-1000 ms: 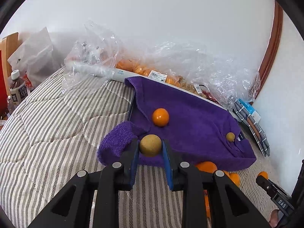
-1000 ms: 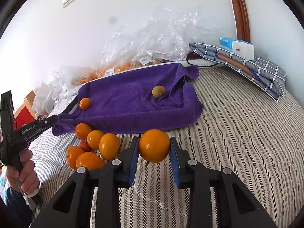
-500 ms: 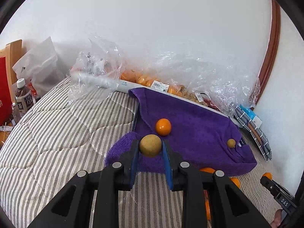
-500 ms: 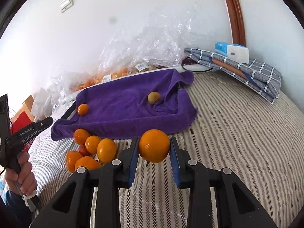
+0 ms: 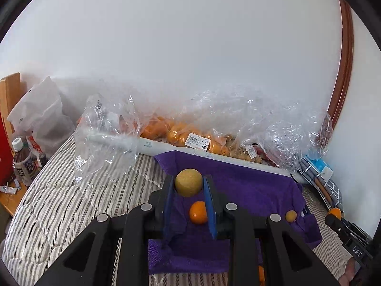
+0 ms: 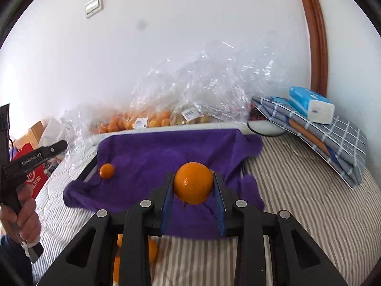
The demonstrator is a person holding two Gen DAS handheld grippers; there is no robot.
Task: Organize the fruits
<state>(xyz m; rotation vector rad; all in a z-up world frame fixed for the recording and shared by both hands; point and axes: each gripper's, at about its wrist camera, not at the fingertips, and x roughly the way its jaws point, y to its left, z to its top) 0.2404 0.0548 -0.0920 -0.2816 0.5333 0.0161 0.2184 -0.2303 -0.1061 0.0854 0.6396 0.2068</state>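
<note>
My left gripper (image 5: 188, 183) is shut on a tan-yellow round fruit (image 5: 188, 182), held above the purple towel (image 5: 250, 190). On the towel lie a small orange (image 5: 198, 212), just below the held fruit, and a small tan fruit (image 5: 291, 215) to the right. My right gripper (image 6: 193, 183) is shut on a large orange (image 6: 193, 183) over the near part of the purple towel (image 6: 152, 152). The small orange (image 6: 106, 170) rests at the towel's left side in the right wrist view. Loose oranges (image 6: 152, 250) lie on the bed under the right gripper, mostly hidden.
Clear plastic bags of oranges (image 5: 181, 131) line the wall behind the towel. Folded checked cloth (image 6: 328, 140) with a tissue pack (image 6: 309, 106) sits at the right. A bottle (image 5: 22, 164) and white bag (image 5: 40, 116) stand left. A hand (image 6: 21, 214) holds the other gripper's handle.
Both grippers rose and moved forward over the purple towel with their fruits still held. The loose oranges slid under the right gripper, nearly out of view.
</note>
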